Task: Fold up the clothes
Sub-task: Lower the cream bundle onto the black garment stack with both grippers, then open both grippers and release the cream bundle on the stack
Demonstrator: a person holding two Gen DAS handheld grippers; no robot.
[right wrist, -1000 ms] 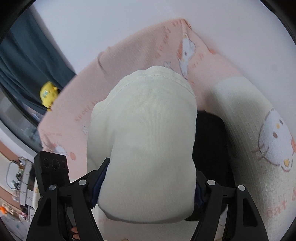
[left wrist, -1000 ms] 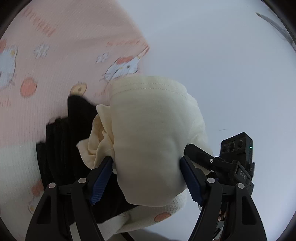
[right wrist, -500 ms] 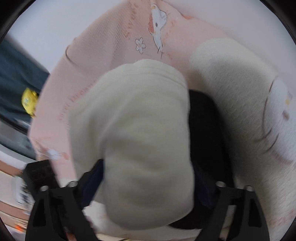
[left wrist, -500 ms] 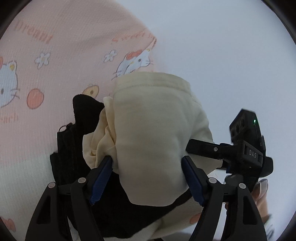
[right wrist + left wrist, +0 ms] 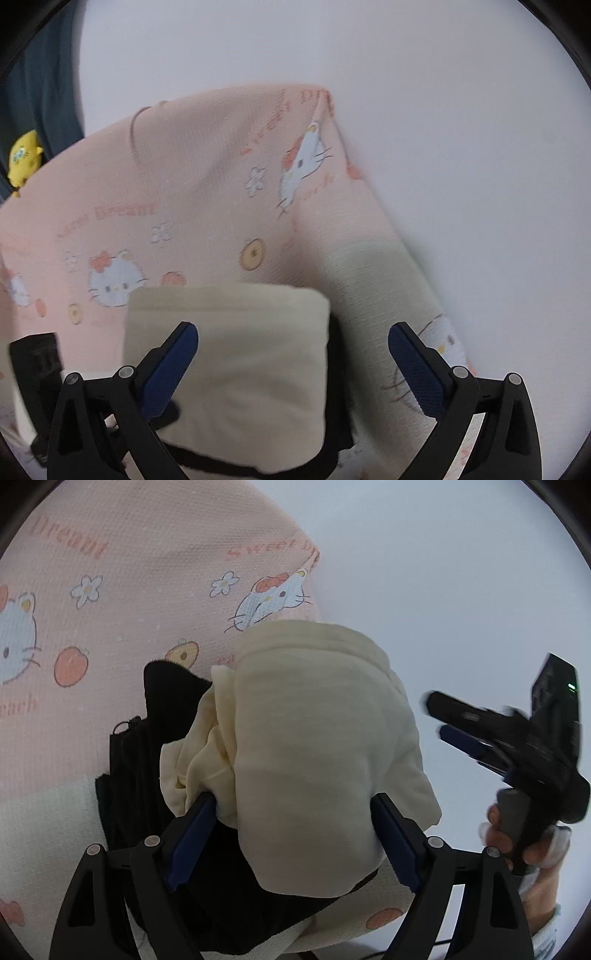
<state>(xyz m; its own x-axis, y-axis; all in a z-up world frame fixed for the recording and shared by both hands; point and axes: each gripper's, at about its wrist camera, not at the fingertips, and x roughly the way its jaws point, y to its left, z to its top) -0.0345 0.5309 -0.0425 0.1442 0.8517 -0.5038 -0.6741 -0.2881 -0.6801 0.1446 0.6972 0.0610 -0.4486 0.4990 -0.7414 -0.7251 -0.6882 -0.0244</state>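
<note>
A folded cream garment [image 5: 314, 746] lies on a black garment [image 5: 147, 757] spread over a pink cartoon-cat blanket [image 5: 147, 572]. My left gripper [image 5: 291, 812] stands open, with the cream bundle between its blue pads [image 5: 192, 827], its jaws wide apart. In the right wrist view the cream garment [image 5: 236, 362] sits low between the fingers of my right gripper [image 5: 291, 332], which is open and held back from it. The black garment [image 5: 336, 369] shows at the bundle's right edge. In the left wrist view the right gripper [image 5: 439, 716] hangs blurred to the right, held by a hand [image 5: 517, 842].
The pink blanket [image 5: 203, 184] ends against a plain white wall [image 5: 461, 129] on the right. A yellow soft toy [image 5: 24, 158] and a dark curtain [image 5: 48, 74] are at the far left.
The right gripper has drawn back from the cream garment, which no longer fills its jaws, and now hangs off to the right. The left gripper has barely moved.
</note>
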